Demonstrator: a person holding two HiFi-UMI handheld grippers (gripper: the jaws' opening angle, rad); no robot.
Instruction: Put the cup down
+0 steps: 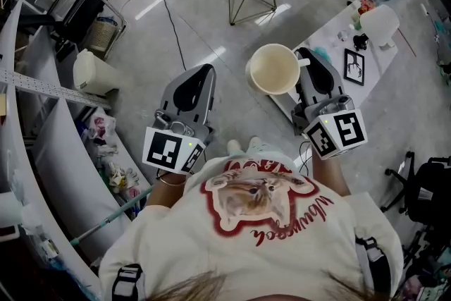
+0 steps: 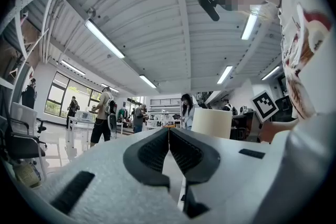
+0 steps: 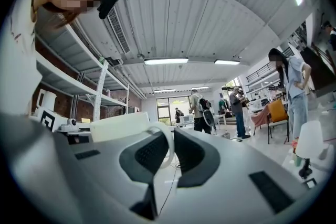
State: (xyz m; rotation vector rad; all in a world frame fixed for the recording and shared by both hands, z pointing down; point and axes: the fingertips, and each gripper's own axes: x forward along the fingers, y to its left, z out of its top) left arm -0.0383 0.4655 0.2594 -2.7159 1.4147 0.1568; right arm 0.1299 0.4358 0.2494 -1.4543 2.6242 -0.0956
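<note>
Right tongs (image 1: 307,60) clamp the handle (image 3: 167,145) of the cream cup (image 1: 273,69). Cup upright, mouth up, aloft over the floor (image 1: 211,17), beside the white surface (image 1: 330,28). Left tongs (image 1: 204,71) pressed together, empty.

You wear a white tee (image 1: 278,236) w/ a red-brown cat print & red lettering, black straps (image 1: 125,283) at both shoulders. Yr left gripper (image 1: 208,68) & right gripper (image 1: 302,51): grey shells, black pads (image 2: 152,152), each w/ a b/w square-marker cube (image 1: 173,149).
</note>
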